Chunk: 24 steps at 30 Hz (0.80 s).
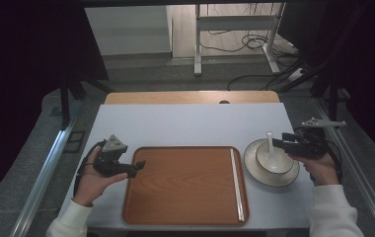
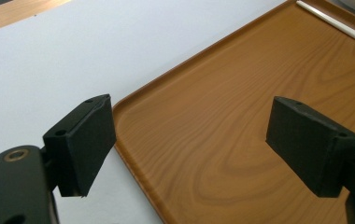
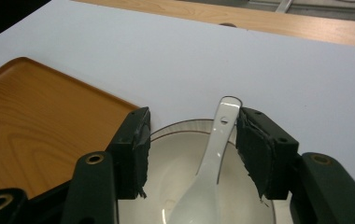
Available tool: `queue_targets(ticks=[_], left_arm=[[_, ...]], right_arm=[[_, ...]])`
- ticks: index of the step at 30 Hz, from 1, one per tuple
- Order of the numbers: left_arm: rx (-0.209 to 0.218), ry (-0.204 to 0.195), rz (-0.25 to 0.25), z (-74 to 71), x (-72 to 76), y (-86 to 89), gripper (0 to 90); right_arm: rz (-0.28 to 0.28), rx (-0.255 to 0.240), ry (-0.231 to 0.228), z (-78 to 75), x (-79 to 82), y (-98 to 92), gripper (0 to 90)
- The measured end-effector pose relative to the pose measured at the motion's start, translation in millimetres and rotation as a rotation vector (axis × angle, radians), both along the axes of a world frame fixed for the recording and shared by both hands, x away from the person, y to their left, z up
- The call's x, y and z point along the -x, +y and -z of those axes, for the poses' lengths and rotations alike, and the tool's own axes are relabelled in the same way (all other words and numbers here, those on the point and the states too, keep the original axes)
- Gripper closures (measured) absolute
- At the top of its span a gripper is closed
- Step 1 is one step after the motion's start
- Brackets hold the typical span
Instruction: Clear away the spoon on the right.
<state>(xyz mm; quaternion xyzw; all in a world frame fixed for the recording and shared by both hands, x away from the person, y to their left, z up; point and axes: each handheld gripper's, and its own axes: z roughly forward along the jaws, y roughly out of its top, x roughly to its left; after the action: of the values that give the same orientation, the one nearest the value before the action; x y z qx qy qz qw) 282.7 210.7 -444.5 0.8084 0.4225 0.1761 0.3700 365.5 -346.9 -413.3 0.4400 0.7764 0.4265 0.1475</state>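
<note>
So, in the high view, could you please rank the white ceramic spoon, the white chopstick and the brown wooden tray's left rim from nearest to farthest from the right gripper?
1. White ceramic spoon: under the right gripper, in the bowl.
2. White chopstick: to its left, along the tray's right side.
3. Brown wooden tray's left rim: farthest left.

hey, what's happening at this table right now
A person sits at a table with a tool in each hand. The right tool is open above a white bowl that sits on a plate, with the white spoon in the bowl standing between its jaws; the handle is close to one jaw, not gripped. The left tool is open, holds nothing and hovers at the left edge of a wooden tray. A white stick lies along the tray's right side.
</note>
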Motion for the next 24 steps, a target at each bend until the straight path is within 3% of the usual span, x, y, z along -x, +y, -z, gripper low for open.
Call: queue_targets(ticks=[6,13,16,24], left_arm=[[-0.010,0.006,0.011,1.9,-0.5,-2.8,15.5],[-0.002,0.003,-0.006,2.1,3.1,2.2,15.5],[-0.003,0.002,-0.011,1.7,4.6,3.0,15.6],[-0.009,0.004,-0.010,2.8,6.1,2.4,15.5]], right_arm=[[0.007,-0.023,0.060,11.8,-30.9,-2.6,45.4],[0.007,-0.027,0.148,31.3,-52.2,-1.6,46.1],[-0.007,-0.054,0.178,37.7,-57.8,-2.4,54.3],[-0.032,-0.072,0.218,44.1,-63.1,-1.6,71.5]])
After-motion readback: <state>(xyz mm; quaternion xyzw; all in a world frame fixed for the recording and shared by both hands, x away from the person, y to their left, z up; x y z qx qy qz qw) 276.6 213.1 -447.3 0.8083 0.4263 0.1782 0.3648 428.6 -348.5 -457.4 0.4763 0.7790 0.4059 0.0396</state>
